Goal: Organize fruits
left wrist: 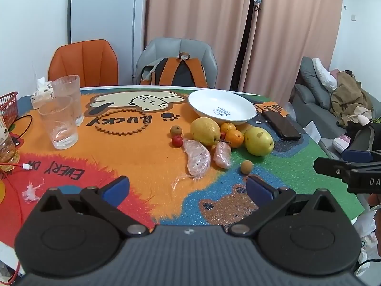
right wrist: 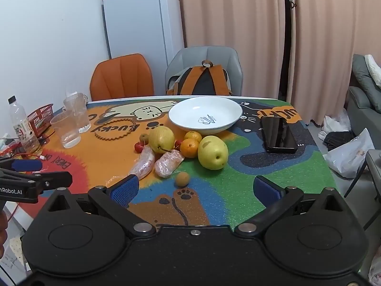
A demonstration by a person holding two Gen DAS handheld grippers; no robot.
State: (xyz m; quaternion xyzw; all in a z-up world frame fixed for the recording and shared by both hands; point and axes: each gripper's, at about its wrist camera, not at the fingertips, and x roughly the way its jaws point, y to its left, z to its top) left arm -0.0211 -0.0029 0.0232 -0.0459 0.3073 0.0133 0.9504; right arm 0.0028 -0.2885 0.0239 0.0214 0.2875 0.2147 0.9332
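Both grippers hover over the near edge of the table, left gripper and right gripper with jaws wide apart and empty. Mid-table, just before the one empty white bowl at the far edge, lie two yellow pears, two oranges, two wrapped pomelo segments, two red cherries and two small brown fruits. Two glasses stand by the left edge.
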